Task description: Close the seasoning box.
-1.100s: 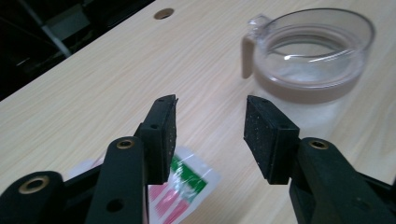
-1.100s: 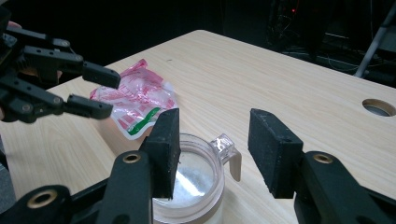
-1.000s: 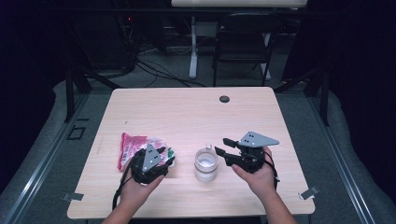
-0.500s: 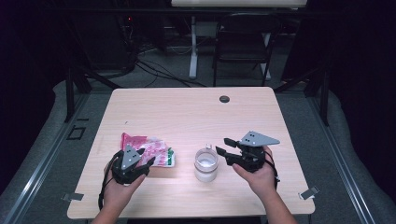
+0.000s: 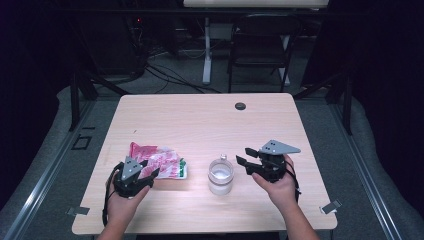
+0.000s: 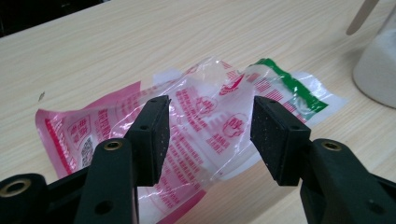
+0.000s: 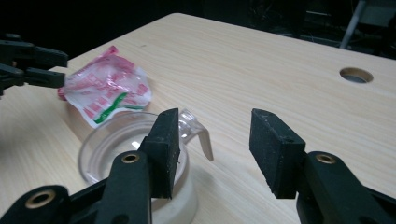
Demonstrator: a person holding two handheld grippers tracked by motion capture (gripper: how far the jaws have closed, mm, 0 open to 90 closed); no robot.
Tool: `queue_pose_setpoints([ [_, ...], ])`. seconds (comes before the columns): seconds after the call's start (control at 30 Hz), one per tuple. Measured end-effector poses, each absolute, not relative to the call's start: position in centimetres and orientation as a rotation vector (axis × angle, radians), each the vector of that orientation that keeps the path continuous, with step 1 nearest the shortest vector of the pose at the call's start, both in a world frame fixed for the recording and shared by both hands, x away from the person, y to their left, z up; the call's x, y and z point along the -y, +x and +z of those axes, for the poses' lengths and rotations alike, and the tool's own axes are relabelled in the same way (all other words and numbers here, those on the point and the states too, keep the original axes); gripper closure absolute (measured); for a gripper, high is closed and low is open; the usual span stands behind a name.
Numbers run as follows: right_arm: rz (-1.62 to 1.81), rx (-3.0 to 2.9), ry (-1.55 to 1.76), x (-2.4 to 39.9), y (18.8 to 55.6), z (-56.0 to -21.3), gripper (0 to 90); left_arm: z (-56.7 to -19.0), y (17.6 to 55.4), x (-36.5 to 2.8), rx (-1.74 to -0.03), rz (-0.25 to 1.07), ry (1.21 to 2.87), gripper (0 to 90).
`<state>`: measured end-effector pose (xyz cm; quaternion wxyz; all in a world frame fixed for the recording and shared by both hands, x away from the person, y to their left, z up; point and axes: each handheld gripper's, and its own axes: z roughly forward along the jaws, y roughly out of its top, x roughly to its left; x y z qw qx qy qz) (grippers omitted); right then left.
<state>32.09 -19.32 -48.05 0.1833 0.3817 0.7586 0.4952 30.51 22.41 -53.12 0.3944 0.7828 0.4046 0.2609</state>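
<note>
A crumpled clear bag (image 5: 161,162) printed in pink and red, with a green strip, lies flat on the wooden table (image 5: 200,120). My left gripper (image 5: 151,175) sits at its near left edge. In the left gripper view the jaws (image 6: 208,119) stand open after just opening a little more; the bag (image 6: 79,130) lies on the table beyond and below them, and no pad presses on it. A clear cup (image 5: 220,176) with white contents and a spoon handle (image 7: 201,137) stands to the right. My right gripper (image 5: 243,156) hovers open just right of the cup (image 7: 107,144), with nothing between its jaws (image 7: 215,149).
A round cable hole (image 5: 240,106) sits near the table's far edge. A dark chair (image 5: 260,45) and cables stand on the floor behind the table. Bare wood stretches across the table's far half. The right gripper view also shows the bag (image 7: 107,86) and the left gripper (image 7: 63,69).
My left gripper has drawn back to the left and toward the person, coming off the bag, which now lies uncovered. The right gripper and the cup have stayed put.
</note>
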Motion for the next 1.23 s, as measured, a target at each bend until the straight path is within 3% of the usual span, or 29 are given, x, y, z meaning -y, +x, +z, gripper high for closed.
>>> queue_pose_setpoints([
  [0.87,1.204,-2.091,1.382,22.3,34.7,-54.0,52.7,-53.9,31.1,-22.0,-1.021,0.636,2.019,47.7],
  [1.23,1.162,-2.121,1.368,21.7,34.9,-54.7,51.1,-53.9,31.0,-22.1,-1.024,0.625,2.014,47.6],
])
